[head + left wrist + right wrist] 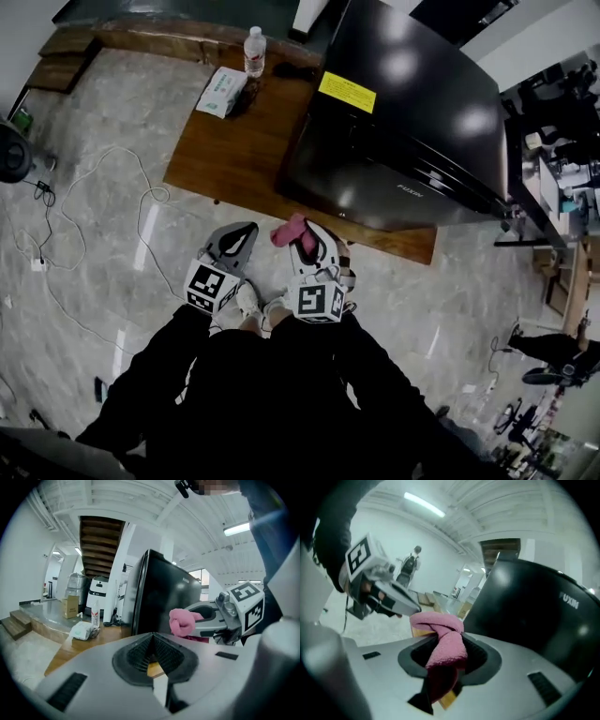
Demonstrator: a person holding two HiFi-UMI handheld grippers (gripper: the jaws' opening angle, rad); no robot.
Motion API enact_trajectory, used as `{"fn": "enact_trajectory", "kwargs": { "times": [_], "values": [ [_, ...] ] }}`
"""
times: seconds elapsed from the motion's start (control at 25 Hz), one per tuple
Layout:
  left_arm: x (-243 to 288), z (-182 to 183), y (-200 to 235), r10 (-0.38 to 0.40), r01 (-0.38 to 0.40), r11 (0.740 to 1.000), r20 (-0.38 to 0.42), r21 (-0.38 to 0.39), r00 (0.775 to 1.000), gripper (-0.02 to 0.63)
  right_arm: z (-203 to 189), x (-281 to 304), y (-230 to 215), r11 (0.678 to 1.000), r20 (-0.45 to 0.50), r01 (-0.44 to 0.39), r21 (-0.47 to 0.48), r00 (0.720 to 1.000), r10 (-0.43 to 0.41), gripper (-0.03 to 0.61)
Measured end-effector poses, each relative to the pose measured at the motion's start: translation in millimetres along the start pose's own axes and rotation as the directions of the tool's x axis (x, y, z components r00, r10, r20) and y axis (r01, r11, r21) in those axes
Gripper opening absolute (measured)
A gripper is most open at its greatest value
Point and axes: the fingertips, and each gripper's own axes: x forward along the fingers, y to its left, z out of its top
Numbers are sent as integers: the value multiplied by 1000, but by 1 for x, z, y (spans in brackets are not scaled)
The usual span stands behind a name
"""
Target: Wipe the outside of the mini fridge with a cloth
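A black mini fridge [403, 112] stands on a low wooden table [234, 150], and it fills the right of both gripper views [159, 592] [543, 611]. A pink cloth [289, 232] sticks out of my right gripper [305, 246], whose jaws are shut on it [445, 644]. The cloth hangs short of the fridge front, not touching it. My left gripper [234, 246] is beside the right one, shut with nothing between its jaws [152, 656]. From the left gripper view the pink cloth [180, 620] shows in front of the fridge.
A white pack of wipes [221, 91] and a water bottle [254, 50] sit at the table's far end. White cables [94, 197] trail over the marble floor on the left. A person [410, 564] stands far off in the room.
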Motion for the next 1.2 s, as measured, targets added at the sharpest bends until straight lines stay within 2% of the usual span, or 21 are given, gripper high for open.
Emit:
{"fn": "enact_trajectory", "kwargs": {
  "times": [0.12, 0.24, 0.36, 0.52, 0.76, 0.96, 1.2],
  "values": [
    [-33, 44, -15, 0, 1, 1000, 29, -26, 1000, 6, 61, -45, -9, 981, 139, -58, 188, 990, 32, 138],
    [-57, 85, -37, -29, 31, 999, 75, -30, 997, 6, 100, -75, -12, 952, 232, -133, 276, 970, 69, 138],
    [-71, 118, -56, -61, 62, 998, 115, -4, 991, 6, 127, -94, -16, 923, 313, -209, 324, 944, 105, 138],
    [-72, 144, -60, -46, 43, 999, 132, 27, 990, 6, 148, -101, -26, 902, 405, -282, 329, 904, 135, 138],
    [-67, 166, -43, 15, -19, 999, 134, 29, 991, 6, 160, -84, -31, 856, 443, -387, 343, 870, 216, 137],
    [-63, 177, -9, -2, -4, 999, 132, 44, 991, 6, 175, -54, -30, 860, 421, -361, 360, 886, 196, 135],
    [-66, 190, 60, -100, 90, 993, 149, 74, 984, 6, 202, 6, -25, 851, 388, -269, 451, 918, 85, 135]
  ]
}}
